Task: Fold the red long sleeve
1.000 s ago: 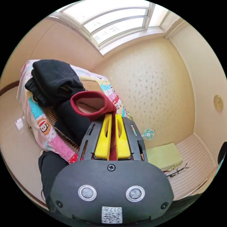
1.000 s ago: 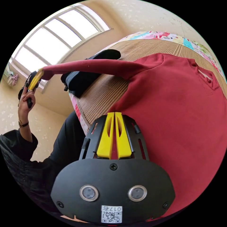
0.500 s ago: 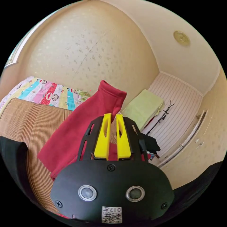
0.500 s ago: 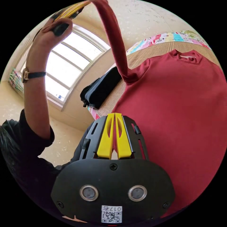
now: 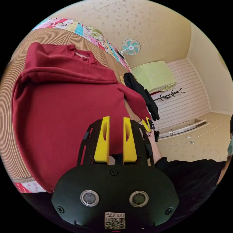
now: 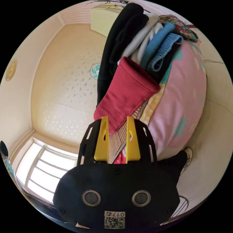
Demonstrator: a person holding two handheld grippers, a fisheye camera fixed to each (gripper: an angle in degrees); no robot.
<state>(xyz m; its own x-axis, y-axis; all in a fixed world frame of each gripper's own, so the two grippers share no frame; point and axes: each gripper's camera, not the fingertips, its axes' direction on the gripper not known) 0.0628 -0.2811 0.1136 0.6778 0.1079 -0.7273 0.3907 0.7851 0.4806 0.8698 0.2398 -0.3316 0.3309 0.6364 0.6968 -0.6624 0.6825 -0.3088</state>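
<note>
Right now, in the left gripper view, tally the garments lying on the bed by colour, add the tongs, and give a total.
Red long sleeve: 1
Black garment: 1
Tongs: 2 (left tongs, right tongs)
Total: 4

Long sleeve lies flat on the mat on the bed, collar at the far end, one sleeve folded across the chest. Left tongs hover over its near hem, jaws apart. Right tongs sit by the other sleeve's cuff at the bed's right edge. Stack of folded clothes lies just beyond that cuff. Fan on the far wall.
</note>
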